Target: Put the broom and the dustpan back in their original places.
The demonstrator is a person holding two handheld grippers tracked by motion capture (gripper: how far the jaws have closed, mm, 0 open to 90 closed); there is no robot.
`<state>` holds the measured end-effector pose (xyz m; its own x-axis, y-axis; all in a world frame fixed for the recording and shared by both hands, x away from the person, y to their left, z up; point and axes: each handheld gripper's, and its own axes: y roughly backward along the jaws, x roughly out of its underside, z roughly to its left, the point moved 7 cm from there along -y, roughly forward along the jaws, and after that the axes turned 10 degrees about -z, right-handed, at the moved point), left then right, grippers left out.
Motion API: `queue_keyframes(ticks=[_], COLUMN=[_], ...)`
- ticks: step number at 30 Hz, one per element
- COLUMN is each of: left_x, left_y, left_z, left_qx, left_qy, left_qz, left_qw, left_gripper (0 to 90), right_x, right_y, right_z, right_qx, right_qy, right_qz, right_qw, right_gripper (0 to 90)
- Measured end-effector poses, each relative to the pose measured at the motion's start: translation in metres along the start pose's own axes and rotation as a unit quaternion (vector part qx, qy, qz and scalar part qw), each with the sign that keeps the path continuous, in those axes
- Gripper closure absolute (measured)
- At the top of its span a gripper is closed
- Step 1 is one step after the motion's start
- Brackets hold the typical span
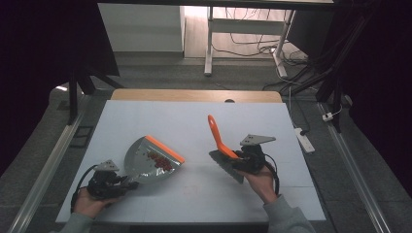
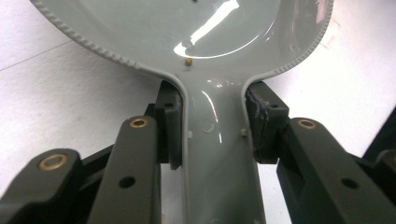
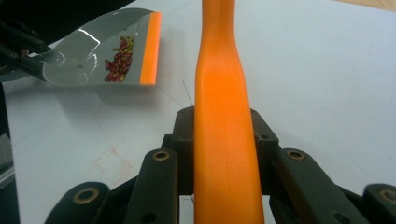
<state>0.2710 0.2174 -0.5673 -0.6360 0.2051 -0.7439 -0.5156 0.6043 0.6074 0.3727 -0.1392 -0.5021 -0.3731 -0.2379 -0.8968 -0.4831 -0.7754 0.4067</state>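
My desk (image 1: 145, 114) is covered with a pale white sheet, a strip of bare wood showing along its far edge near the middle of the frame. Grey carpet floor (image 1: 165, 73) stretches beyond it. At top centre stands a white-legged table (image 1: 209, 43) with loose cables (image 1: 252, 43) under it, in a patch of brighter light. A white power strip (image 1: 305, 138) lies on the floor at right. Both upper corners are dark.
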Motion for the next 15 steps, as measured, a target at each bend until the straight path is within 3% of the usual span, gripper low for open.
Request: queue_keyframes(ticks=[8, 15], left_x=[0.001, 0.002], left_y=[0.003, 0.003], left_z=[0.003, 0.008], left_qx=[-0.038, -0.073], left_qy=[0.048, 0.087], left_qz=[-0.021, -0.034], left_qw=[0.9979, 0.9929], left_gripper=[61.7, 61.7], right_x=[0.015, 0.028], right_y=[0.033, 0.047], right_z=[-0.019, -0.028], right_qx=[0.017, 0.018], right_qy=[-0.049, -0.081], right_qz=[0.002, 0.013], right_qw=[0.9986, 0.9965], right_gripper=[70.8, 70.7])
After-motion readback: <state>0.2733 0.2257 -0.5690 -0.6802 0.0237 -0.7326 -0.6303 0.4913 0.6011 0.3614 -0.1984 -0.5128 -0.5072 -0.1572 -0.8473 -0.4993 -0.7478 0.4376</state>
